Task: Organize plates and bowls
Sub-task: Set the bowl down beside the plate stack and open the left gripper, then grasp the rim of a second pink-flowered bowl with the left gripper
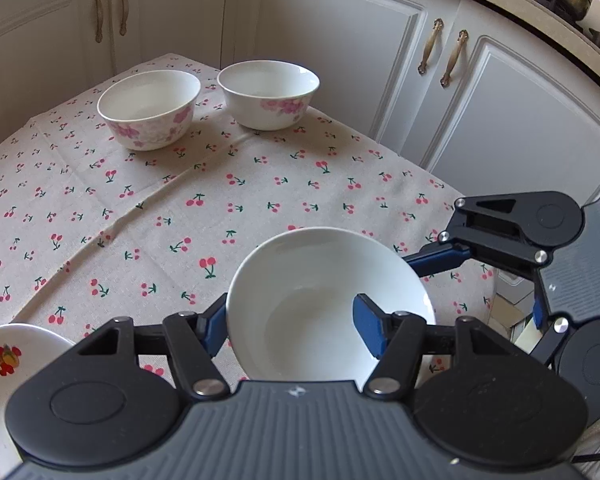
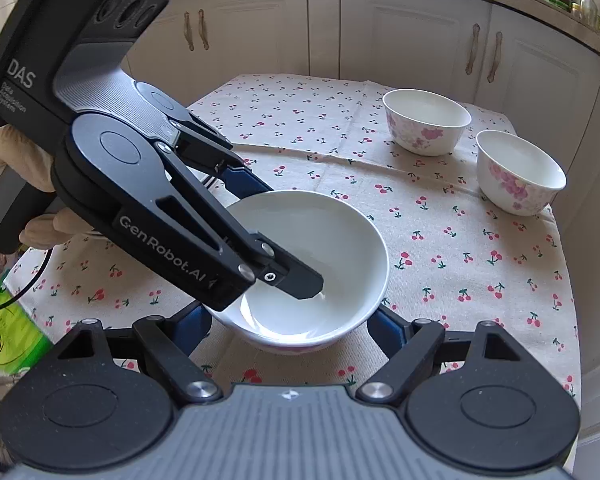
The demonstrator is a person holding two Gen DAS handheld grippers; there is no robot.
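Note:
A plain white bowl (image 1: pixel 320 280) stands on the cherry-print tablecloth (image 1: pixel 160 208), near the table's front. My left gripper (image 1: pixel 290 320) straddles the bowl's left wall. One blue pad lies against the outside and the other finger is inside, clear of the wall, so it is open. In the right wrist view the left gripper (image 2: pixel 280 236) reaches in from the left, with its black fingertip (image 2: pixel 300 280) near the bottom of the bowl (image 2: pixel 332 240). My right gripper (image 2: pixel 290 320) has a pad against each side of the bowl's lower wall. Two pink-flowered bowls (image 1: pixel 148 108) (image 1: pixel 268 92) stand apart at the far end.
A plate with a fruit print (image 1: pixel 4 360) lies at the near left. White cabinet doors (image 1: pixel 340 40) close in behind the table. The table edge (image 2: pixel 568 280) drops off on the right. A gloved hand (image 2: pixel 16 160) holds the left gripper, and a green bag (image 2: pixel 8 332) lies below it.

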